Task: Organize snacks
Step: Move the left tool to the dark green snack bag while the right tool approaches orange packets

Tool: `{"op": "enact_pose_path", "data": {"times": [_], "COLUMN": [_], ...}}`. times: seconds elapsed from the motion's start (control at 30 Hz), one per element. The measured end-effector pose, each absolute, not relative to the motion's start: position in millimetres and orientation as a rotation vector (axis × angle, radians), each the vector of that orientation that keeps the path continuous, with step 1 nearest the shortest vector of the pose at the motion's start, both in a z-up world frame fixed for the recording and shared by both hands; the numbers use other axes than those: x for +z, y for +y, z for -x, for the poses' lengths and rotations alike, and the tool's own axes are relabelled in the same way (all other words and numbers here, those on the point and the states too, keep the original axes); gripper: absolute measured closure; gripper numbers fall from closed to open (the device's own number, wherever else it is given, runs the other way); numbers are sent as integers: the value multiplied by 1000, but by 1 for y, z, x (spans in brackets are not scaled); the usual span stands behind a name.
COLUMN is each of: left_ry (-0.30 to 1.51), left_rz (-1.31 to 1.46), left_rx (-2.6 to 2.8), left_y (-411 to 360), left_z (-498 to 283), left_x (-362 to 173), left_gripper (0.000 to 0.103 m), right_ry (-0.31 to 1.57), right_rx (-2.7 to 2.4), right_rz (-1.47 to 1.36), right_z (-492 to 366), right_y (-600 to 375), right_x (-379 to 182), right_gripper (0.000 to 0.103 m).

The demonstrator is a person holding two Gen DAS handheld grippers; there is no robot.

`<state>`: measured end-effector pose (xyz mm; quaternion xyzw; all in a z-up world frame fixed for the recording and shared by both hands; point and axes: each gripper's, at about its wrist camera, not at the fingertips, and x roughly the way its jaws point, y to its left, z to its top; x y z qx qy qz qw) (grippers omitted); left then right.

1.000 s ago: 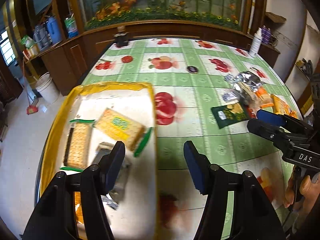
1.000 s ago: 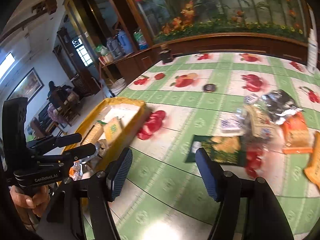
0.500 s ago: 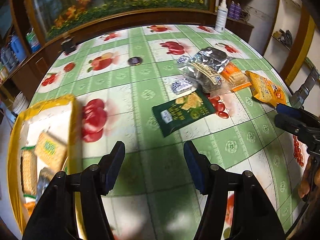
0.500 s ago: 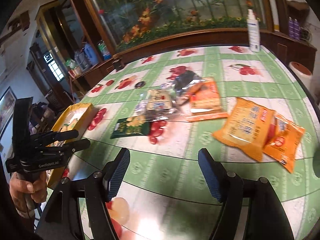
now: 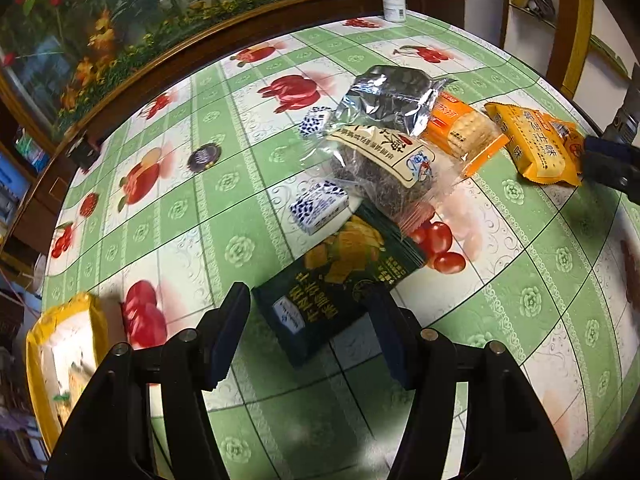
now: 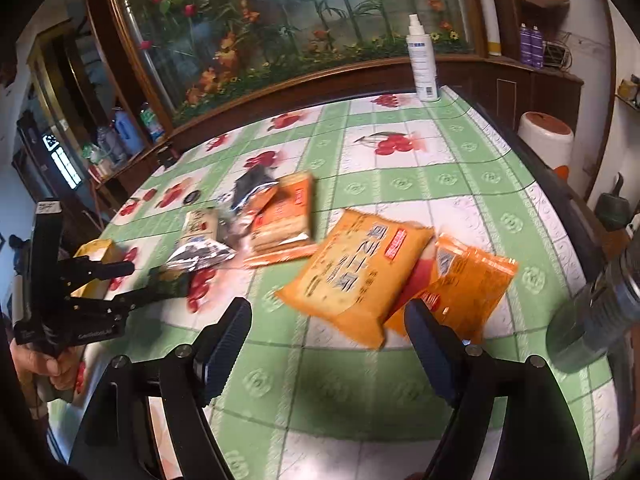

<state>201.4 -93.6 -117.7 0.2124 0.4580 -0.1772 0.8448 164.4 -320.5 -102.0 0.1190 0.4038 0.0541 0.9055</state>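
Observation:
My left gripper [image 5: 310,332] is open and hovers over a dark green snack packet [image 5: 340,280] that lies flat on the table, with its near end showing between the fingers. The pads do not touch it. My right gripper [image 6: 328,344] is open with its jaws opening. Only tablecloth shows between them, and a large orange packet [image 6: 352,272] and a second orange packet [image 6: 464,284] lie just ahead. The yellow tray [image 5: 48,344] holding cracker packs sits at the far left. In the right wrist view the left gripper [image 6: 148,280] points at the green packet [image 6: 172,280].
A pile lies mid-table: a silver foil bag [image 5: 388,96], a clear bag with a cream label [image 5: 384,160], an orange cracker pack [image 5: 460,132] and two small blue-white packets [image 5: 320,204]. A spray bottle [image 6: 422,60] stands at the back edge. A grey cylinder [image 6: 592,320] is at the right.
Both grippers have swung right, away from the yellow tray and toward the snack pile. The left now hangs over the green packet, and the right gripper's jaws have widened near the orange packets.

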Motion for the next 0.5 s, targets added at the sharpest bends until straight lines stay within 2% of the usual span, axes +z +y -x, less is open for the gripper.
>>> {"op": "enact_pose_path", "data": {"times": [0.13, 0.3, 0.4, 0.5], "left_ry": [990, 999, 1043, 1052], "left_rz": [-424, -356, -265, -293], "left_rx": [-411, -451, -481, -500], "left_y": [-96, -90, -80, -80], "left_z": [-213, -222, -227, -216], "left_x": [-123, -125, -128, -128], "left_gripper": [42, 34, 34, 34], "right_ry": [863, 895, 903, 917], "right_rx": [91, 50, 26, 25], "right_rz": [-222, -133, -68, -28], "right_z": [-189, -216, -226, -229], "right_y": [-319, -305, -297, -290], "right_x": [-109, -117, -121, -127], "right_gripper": [19, 14, 14, 15]}}
